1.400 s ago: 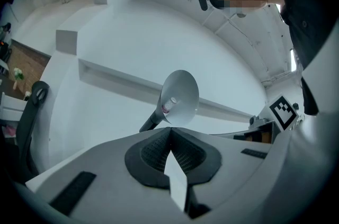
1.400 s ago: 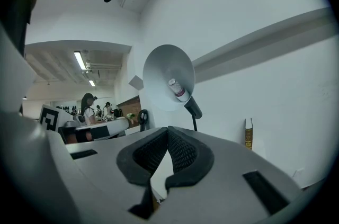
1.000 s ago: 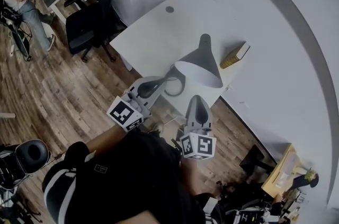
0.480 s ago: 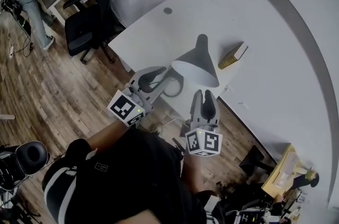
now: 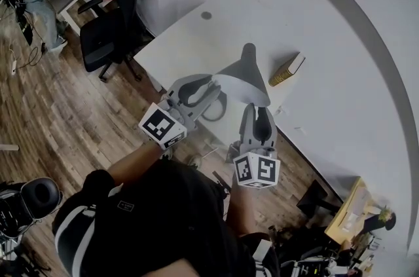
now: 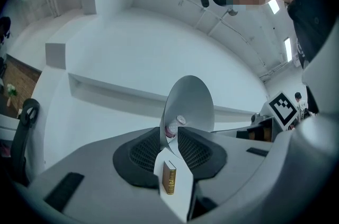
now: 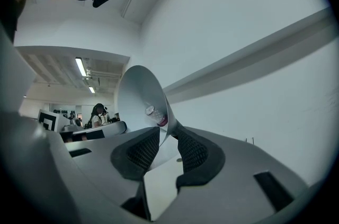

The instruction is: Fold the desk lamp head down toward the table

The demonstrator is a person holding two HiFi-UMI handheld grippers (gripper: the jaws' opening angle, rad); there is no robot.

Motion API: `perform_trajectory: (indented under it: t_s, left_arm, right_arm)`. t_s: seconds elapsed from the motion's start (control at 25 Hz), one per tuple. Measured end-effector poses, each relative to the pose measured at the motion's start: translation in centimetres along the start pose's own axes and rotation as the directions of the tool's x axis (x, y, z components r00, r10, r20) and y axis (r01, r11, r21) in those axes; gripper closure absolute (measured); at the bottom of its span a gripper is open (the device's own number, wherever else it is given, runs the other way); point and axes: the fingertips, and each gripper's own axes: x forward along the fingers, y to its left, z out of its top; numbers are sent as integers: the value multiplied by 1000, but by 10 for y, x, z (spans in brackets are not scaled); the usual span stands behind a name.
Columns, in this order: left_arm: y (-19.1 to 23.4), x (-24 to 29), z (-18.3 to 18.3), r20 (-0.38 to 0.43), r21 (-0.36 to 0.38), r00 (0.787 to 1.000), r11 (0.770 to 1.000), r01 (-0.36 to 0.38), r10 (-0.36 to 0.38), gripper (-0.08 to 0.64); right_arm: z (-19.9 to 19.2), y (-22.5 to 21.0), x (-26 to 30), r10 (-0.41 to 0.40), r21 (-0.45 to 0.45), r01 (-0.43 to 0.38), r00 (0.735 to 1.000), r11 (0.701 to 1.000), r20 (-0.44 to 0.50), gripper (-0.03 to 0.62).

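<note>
Both claws have risen to the lamp head (image 5: 243,71), their jaws just opening. The left claw (image 5: 198,87) and right claw (image 5: 255,110) straddle its rim, released, not clamping. Head unfolded above the table (image 5: 190,40); folding not begun.

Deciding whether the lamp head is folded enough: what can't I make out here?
Lamp's hinge: head view, under the shade; both gripper views look only into the shade.
Gap between shade and table: no side-on view.
Book title: too small in head and left gripper views.
</note>
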Motion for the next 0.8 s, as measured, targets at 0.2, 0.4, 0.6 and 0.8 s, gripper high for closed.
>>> perform_trajectory:
  t_s: [0.2, 0.4, 0.6, 0.8]
  left_arm:
    - [4, 7, 2, 6, -5, 1000, 1000, 0, 0, 478]
    - [7, 9, 0, 2, -4, 1000, 1000, 0, 0, 517]
    - [9, 7, -8, -4, 6, 1000, 1000, 19, -19, 517]
    - [9, 3, -15, -16, -16, 1000, 1000, 13, -13, 518]
  right_arm:
    - [5, -1, 7, 0, -9, 0, 1000, 1000, 15, 500]
    - [7, -1, 8, -1, -16, 1, 1000, 1000, 13, 537]
    - [2, -1, 7, -5, -13, 6, 1000, 1000, 12, 552]
    - [-8, -1, 5, -2, -11, 2, 1000, 1000, -1, 557]
